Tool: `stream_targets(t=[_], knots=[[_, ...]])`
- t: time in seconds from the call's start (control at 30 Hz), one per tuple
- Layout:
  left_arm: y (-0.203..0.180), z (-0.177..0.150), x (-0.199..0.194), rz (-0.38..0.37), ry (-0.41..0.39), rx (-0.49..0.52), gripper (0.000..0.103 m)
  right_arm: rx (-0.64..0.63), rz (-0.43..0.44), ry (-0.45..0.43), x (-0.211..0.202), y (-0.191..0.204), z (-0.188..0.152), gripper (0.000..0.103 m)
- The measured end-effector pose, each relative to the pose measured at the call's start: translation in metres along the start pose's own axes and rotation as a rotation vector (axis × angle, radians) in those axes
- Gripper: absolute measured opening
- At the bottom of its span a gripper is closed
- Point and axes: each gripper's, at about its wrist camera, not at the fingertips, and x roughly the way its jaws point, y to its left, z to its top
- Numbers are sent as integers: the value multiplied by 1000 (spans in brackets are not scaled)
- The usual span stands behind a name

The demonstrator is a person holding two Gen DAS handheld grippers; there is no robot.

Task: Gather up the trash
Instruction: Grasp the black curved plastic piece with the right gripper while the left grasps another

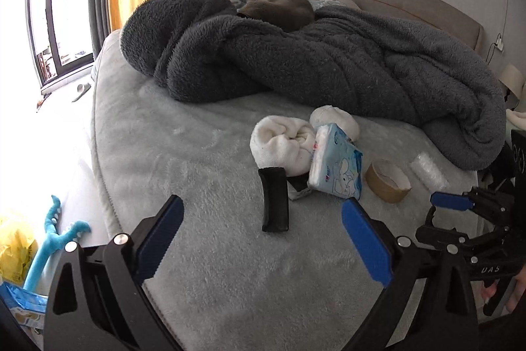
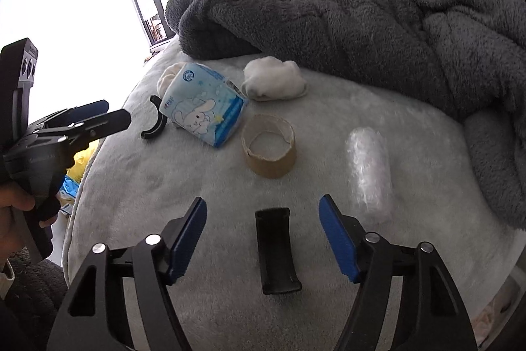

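Note:
Litter lies on a pale grey bed cover [image 2: 197,252]: a blue cartoon tissue pack [image 1: 338,163] [image 2: 203,107], an empty brown tape core [image 1: 388,176] [image 2: 268,147], a clear plastic roll [image 1: 429,171] [image 2: 370,170] and two black curved plastic pieces. One black piece [image 1: 274,199] [image 2: 154,120] sits just ahead of my open left gripper [image 1: 263,204]. The other black piece [image 2: 276,249] lies between the fingers of my open right gripper [image 2: 263,202], and neither pad touches it. Both grippers hold nothing.
Two balled white socks [image 1: 282,140] [image 2: 274,79] rest behind the tissue pack. A bulky dark grey fleece blanket [image 1: 328,55] fills the far side of the bed. The bed edge drops at the left to a floor with a yellow bag [image 1: 13,249] and a blue toy [image 1: 52,239].

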Motion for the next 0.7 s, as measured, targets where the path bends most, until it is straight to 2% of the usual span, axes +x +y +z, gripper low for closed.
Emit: stream_targets(t=[0.07, 0.2, 0.27, 0.33, 0.5, 0.6, 0.7], knots=[[0, 1, 3, 1, -8, 0, 97, 6, 8, 7, 1, -1, -1, 65], [0, 3, 11, 27, -1, 19, 77, 29, 24, 31, 5, -4, -5, 55], [1, 2, 15, 12, 11, 14, 75, 35, 26, 34, 5, -5, -6, 51], [3, 2, 19, -9, 20, 2, 70, 35, 22, 40, 6, -6, -6, 42], [2, 1, 26, -41, 34, 2, 65, 34, 29, 57, 10, -7, -7, 24], [-1, -1, 32, -51, 52, 10, 57, 33, 39, 46, 9, -5, -5, 22], [-4, -2, 39, -57, 78, 18, 53, 41, 63, 37, 7, -4, -3, 21]])
